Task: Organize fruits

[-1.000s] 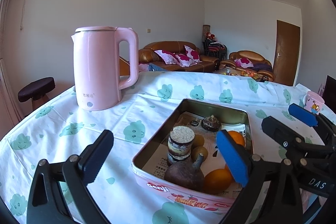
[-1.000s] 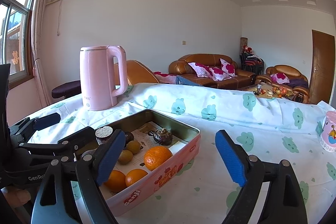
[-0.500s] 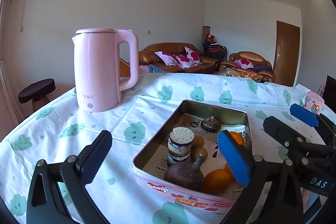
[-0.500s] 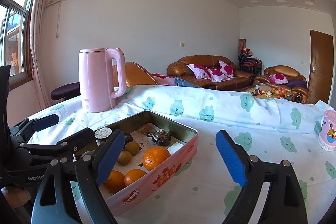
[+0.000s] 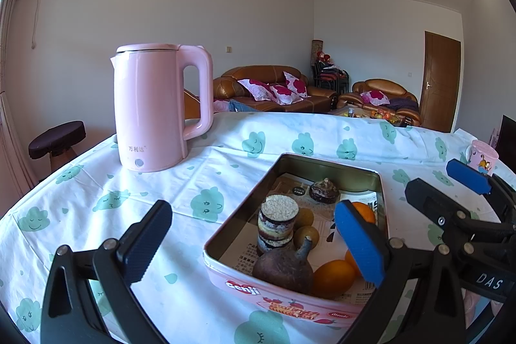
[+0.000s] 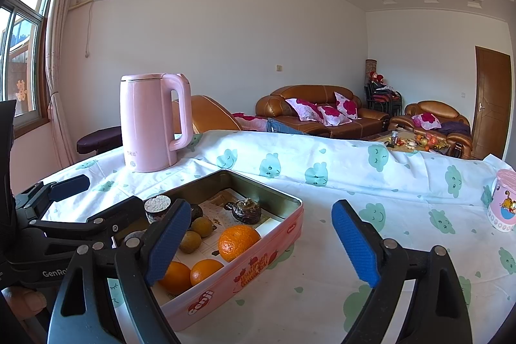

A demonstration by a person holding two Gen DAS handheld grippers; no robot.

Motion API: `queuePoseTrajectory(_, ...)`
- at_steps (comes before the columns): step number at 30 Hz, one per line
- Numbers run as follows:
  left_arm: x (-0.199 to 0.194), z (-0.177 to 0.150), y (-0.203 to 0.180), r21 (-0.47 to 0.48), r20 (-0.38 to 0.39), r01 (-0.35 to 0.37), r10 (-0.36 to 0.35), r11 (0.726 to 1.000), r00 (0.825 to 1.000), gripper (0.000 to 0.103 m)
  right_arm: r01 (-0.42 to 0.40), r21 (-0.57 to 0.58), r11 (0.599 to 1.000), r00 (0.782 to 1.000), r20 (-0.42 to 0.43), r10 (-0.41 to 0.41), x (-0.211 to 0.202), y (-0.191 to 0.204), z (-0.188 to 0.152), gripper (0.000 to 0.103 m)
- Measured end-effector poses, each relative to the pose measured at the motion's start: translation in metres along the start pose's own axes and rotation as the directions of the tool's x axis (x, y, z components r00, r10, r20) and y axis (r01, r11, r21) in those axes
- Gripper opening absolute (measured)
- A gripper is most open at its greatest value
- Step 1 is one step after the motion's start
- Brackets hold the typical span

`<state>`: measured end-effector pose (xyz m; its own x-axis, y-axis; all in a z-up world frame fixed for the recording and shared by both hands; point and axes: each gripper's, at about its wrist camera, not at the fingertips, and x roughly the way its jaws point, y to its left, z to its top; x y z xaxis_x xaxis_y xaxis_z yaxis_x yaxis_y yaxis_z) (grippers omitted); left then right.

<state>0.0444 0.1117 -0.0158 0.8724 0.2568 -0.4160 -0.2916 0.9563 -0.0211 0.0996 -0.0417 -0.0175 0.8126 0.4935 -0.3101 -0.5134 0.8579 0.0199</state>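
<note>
A pink tin lined with printed paper sits on the cloud-print tablecloth. It holds oranges, two small brown-green fruits, a dark root, a stack of round cakes and a dark round fruit. My left gripper hovers open at the tin's near-left corner, with nothing between its fingers. My right gripper hovers open over the tin's right wall and also holds nothing. Each gripper shows in the other's view: right gripper, left gripper.
A tall pink kettle stands on the table behind and left of the tin. A pink printed mug sits near the table's right edge. A dark stool and brown sofas lie beyond the table.
</note>
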Motion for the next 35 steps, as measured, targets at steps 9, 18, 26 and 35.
queuePoseTrajectory(9, -0.001, 0.0006, 0.0, 0.002, 0.005, -0.003, 0.003, 1.0, 1.0, 0.103, 0.009, 0.003, 1.0, 1.0, 0.009, -0.009, -0.0032, -0.005, -0.0005, 0.091)
queuePoseTrajectory(18, -0.0022, 0.002, -0.0013, 0.016, 0.014, -0.012, 0.012, 1.0, 1.0, 0.103, 0.015, 0.008, 1.0, 1.0, 0.011, -0.015, -0.0035, -0.0043, -0.0001, 0.091)
queuePoseTrajectory(26, -0.0009, 0.002, -0.0002, 0.011, 0.01, -0.02, 0.02, 1.0, 1.0, 0.103, 0.016, 0.008, 1.0, 1.0, 0.011, -0.016, -0.0038, -0.004, 0.0, 0.091)
queuePoseTrajectory(35, -0.0031, 0.0009, -0.0027, 0.021, 0.021, -0.009, 0.009, 1.0, 1.0, 0.103, 0.012, 0.013, 1.0, 1.0, 0.02, -0.013, -0.005, -0.005, -0.0001, 0.091)
